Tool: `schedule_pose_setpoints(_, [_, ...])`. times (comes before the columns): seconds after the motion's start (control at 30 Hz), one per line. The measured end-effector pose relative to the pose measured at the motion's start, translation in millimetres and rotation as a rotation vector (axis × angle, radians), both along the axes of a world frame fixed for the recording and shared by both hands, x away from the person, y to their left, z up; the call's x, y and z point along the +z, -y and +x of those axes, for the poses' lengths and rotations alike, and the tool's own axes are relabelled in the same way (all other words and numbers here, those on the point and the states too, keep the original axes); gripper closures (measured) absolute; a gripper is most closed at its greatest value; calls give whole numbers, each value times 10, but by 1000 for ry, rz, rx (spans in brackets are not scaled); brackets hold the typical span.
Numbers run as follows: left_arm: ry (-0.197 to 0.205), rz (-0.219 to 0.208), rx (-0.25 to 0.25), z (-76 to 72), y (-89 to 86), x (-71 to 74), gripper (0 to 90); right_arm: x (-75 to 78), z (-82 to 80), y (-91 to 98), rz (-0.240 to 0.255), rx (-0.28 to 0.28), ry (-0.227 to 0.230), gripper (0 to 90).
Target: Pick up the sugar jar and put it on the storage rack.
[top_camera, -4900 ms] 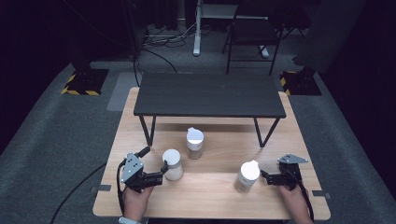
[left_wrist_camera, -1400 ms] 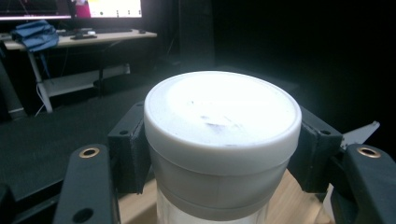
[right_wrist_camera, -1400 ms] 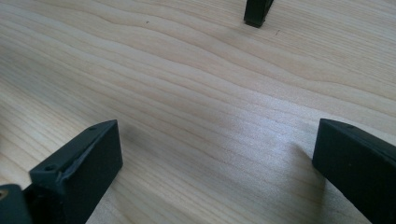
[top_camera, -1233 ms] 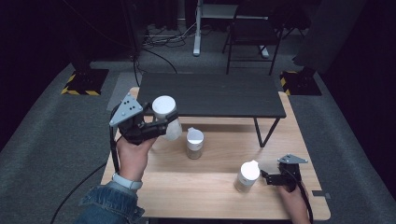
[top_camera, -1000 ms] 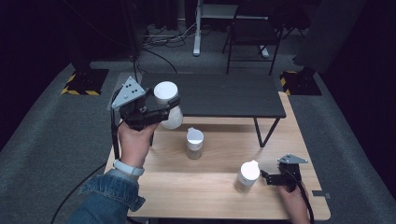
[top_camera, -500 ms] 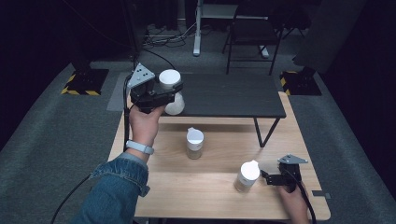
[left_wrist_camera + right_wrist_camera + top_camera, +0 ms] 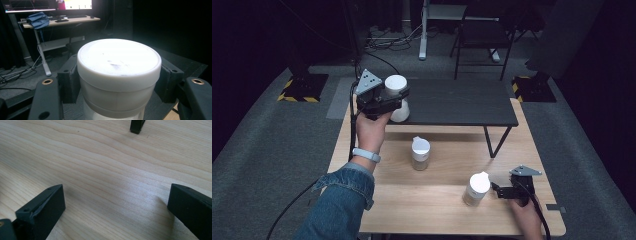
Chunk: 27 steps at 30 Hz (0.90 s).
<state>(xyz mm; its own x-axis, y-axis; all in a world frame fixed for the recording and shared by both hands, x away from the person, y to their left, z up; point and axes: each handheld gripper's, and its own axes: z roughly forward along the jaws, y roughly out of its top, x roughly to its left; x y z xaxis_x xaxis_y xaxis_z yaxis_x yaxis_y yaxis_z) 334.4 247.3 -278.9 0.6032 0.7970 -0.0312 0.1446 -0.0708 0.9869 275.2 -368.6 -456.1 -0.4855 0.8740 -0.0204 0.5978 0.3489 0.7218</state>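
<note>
Placement under way: my left gripper (image 7: 388, 102) clamps a white-lidded round plastic jar (image 7: 397, 97) over the low black shelf (image 7: 452, 102); lowering comes next, I judge. Right gripper (image 7: 507, 191) rests, jaws apart.

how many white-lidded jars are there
3: one jar clamped in the left gripper over the black shelf, one mid-table, one beside the right gripper.

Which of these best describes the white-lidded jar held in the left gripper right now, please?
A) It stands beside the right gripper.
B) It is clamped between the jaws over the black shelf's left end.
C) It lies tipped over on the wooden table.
B: the left gripper grips the white-lidded jar from both sides, over the black shelf at its left end.
</note>
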Motion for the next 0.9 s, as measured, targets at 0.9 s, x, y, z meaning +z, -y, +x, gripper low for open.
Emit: schedule_pose_setpoints(0.9, [45, -13, 27, -1098, -458, -453, 119, 2, 33, 3, -2, 11, -2, 4])
